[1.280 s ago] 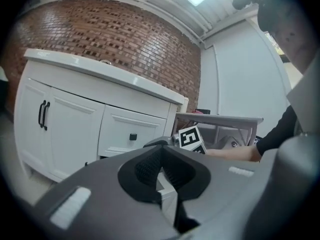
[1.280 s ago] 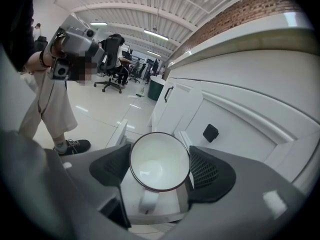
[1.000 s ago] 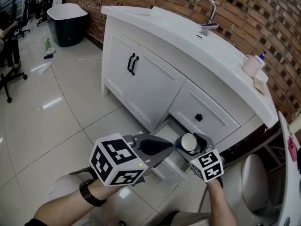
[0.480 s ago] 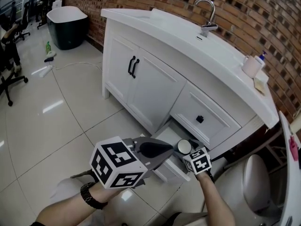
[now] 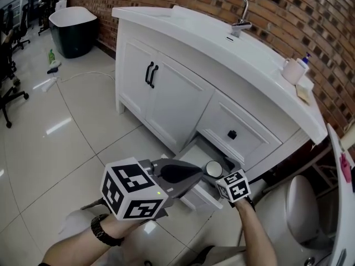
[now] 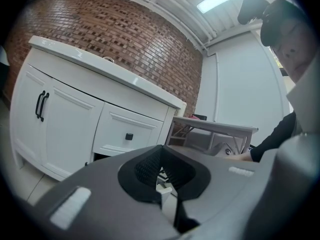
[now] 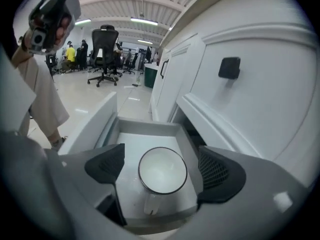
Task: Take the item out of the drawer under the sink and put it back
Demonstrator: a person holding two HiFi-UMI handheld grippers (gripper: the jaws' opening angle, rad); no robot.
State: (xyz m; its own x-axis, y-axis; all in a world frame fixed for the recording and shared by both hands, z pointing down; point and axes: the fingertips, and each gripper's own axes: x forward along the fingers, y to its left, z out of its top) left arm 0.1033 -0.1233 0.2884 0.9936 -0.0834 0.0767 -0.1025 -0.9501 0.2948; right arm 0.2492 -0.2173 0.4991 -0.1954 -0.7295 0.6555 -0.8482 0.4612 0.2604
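Mug [image 7: 161, 175] stands upright on the floor of the open drawer [image 7: 95, 126], handle toward the camera. It sits between the wide-spread jaws of the right gripper [image 7: 163, 168], and neither pad touches it. Left gripper [image 6: 161, 149] hangs near the drawer's front with its jaws pressed together on nothing. Above the open drawer is a shut one with a black knob [image 5: 232, 134], set in a white vanity [image 5: 166, 96] whose faucet [image 5: 239, 10] stands before a brick wall [image 5: 333, 60].
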